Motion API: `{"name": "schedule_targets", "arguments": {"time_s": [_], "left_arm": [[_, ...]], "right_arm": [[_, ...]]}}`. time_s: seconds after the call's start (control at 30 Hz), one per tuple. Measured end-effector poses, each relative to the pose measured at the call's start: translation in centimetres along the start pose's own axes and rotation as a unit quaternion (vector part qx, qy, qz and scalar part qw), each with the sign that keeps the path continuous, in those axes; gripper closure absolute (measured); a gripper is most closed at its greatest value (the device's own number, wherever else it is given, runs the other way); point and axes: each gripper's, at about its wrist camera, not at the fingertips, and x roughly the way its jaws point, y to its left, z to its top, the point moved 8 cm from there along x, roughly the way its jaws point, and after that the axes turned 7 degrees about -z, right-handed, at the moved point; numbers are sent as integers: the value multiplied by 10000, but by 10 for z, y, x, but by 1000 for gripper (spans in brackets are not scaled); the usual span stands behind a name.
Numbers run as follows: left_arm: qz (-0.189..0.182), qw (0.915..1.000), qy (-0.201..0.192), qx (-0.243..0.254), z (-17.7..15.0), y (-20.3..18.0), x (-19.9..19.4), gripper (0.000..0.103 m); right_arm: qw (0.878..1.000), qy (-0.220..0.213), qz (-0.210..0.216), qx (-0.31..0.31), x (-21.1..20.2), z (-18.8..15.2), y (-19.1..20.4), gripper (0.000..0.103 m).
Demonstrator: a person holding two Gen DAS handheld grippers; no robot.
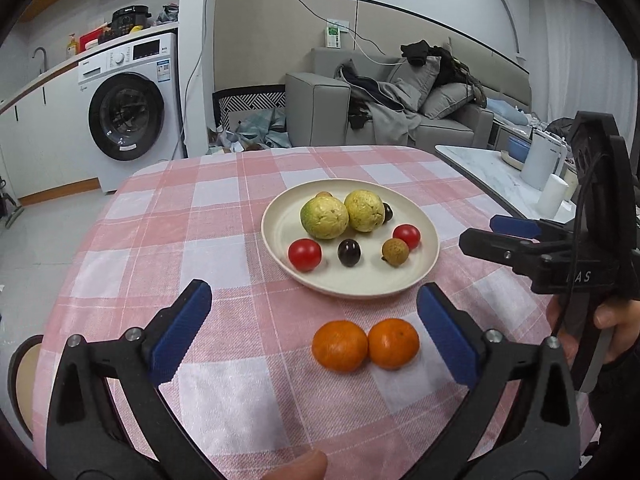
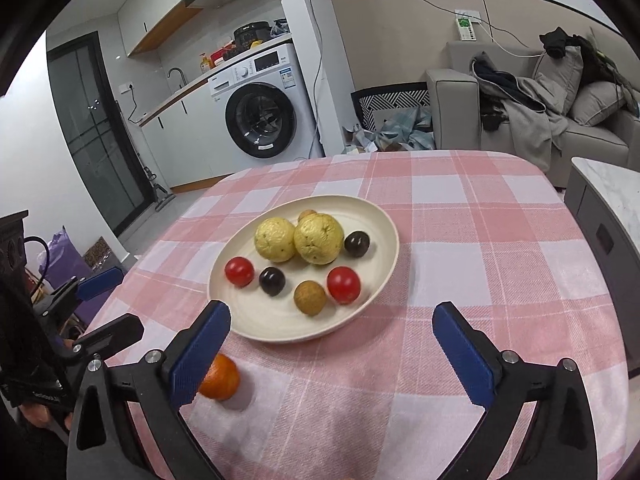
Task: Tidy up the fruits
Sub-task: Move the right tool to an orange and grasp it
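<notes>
A cream plate (image 1: 416, 264) (image 2: 248, 320) on the pink checked tablecloth holds two yellow-green guavas (image 1: 325, 217) (image 2: 276, 239), two red tomatoes (image 1: 305, 255) (image 2: 343, 285), two dark plums (image 1: 349, 252) (image 2: 272, 281) and a brown longan (image 1: 395, 251) (image 2: 310, 298). Two oranges (image 1: 339, 345) (image 1: 393, 343) lie side by side on the cloth in front of the plate, between my open left gripper's fingers (image 1: 314, 334). My right gripper (image 2: 331, 350) is open and empty, just short of the plate; one orange (image 2: 222, 378) shows behind its left finger. The right gripper also shows in the left wrist view (image 1: 496, 234).
The round table's cloth (image 1: 224, 216) drops off at the far and left edges. A washing machine (image 1: 128, 116), a grey sofa (image 1: 400, 100) and a marble side table (image 1: 492, 176) with a kettle stand beyond. A chair (image 1: 24, 372) sits at the table's left.
</notes>
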Motion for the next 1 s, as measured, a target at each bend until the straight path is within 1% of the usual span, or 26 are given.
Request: {"name": "schedule_targets", "arguments": {"time_s": [0.17, 0.3, 0.43, 0.5, 0.6, 0.77, 0.87, 1.0], "left_arm": [[104, 9996, -248, -10, -13, 4, -12, 1], [126, 9996, -267, -7, -17, 7, -13, 1], [90, 9998, -203, -18, -19, 11, -10, 1], [148, 9998, -146, -10, -21, 15, -7, 1], [140, 9998, -112, -127, -22, 20, -3, 1], [88, 9994, -142, -295, -22, 27, -3, 1], [49, 9993, -140, -354, -23, 29, -2, 1], [62, 9992, -146, -378, -22, 30, -2, 1]], "right_arm": [[10000, 78, 59, 5, -2, -10, 9, 0], [9998, 163, 145, -36, -1, -19, 15, 0], [9988, 342, 262, -220, 3, -28, 27, 0], [9979, 428, 366, -319, 5, -33, 35, 0], [9952, 691, 484, -495, 11, -43, 47, 0], [9911, 855, 631, -800, 18, -54, 67, 1], [9892, 917, 686, -913, 20, -58, 75, 8], [9863, 1034, 752, -1042, 24, -63, 85, 20]]}}
